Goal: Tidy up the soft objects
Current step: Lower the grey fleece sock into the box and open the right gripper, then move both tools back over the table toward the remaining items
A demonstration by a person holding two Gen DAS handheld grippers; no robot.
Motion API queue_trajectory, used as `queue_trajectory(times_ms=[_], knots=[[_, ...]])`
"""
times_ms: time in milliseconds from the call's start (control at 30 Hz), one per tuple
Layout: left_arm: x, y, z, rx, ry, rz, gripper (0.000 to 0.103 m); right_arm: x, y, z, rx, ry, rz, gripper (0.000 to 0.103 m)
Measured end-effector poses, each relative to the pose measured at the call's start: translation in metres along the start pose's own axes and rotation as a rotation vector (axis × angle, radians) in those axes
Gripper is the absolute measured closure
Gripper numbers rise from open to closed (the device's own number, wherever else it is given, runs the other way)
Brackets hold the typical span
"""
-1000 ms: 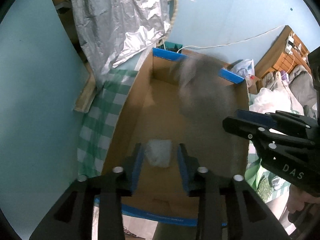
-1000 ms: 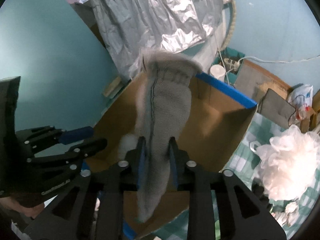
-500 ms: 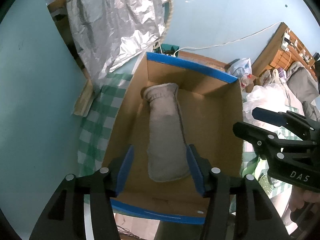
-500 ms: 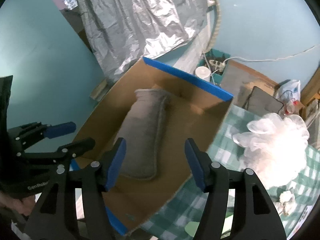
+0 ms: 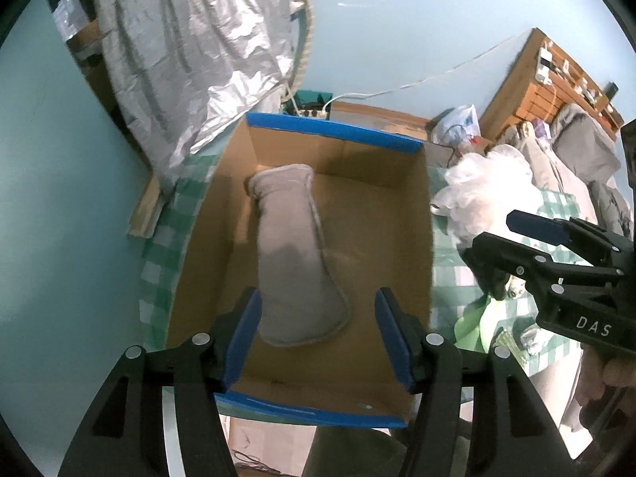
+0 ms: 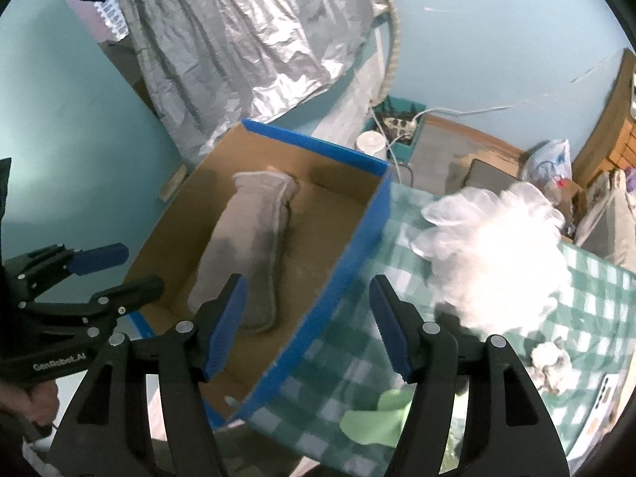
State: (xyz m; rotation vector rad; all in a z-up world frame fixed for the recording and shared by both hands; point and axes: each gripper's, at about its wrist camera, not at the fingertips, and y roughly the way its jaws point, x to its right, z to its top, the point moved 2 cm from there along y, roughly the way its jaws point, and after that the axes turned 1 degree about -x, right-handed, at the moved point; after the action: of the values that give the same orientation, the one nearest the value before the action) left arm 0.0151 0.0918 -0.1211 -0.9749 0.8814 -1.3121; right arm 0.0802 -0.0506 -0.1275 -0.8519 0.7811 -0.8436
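Observation:
A grey sock [image 5: 296,254] lies flat lengthwise in the cardboard box [image 5: 401,206] with blue-taped rims; it also shows in the right wrist view [image 6: 246,246] inside the box [image 6: 357,234]. My left gripper [image 5: 318,338] is open and empty above the box's near end, over the sock's toe. My right gripper [image 6: 308,326] is open and empty above the box's right wall. A white mesh bath pouf [image 6: 501,254] sits on the green checked cloth right of the box, also in the left wrist view [image 5: 485,194].
The green checked cloth [image 6: 596,302] holds a light green soft item [image 6: 377,417] and a small whitish clump [image 6: 550,361] near the front right. Silver foil sheeting [image 6: 246,39] hangs behind the box. A power strip and cable [image 6: 397,123] lie beyond it.
One second ago my right gripper held the sock above the box. It opened and dropped the sock in, then moved right. My left gripper opened wide and drew back.

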Motion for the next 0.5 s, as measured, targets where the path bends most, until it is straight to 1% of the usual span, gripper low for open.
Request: queue_trajectory(times_ms=[267, 500], knots=[[0.031, -0.007, -0.002, 0.009, 0.053, -0.024, 0.042, 0.032, -0.021, -0.023, 0.000, 0.056, -0.043, 0.039], [0.064, -0.006, -0.005, 0.000, 0.108, -0.051, 0.041, 0.065, -0.041, -0.048, 0.001, 0.112, -0.089, 0.039]])
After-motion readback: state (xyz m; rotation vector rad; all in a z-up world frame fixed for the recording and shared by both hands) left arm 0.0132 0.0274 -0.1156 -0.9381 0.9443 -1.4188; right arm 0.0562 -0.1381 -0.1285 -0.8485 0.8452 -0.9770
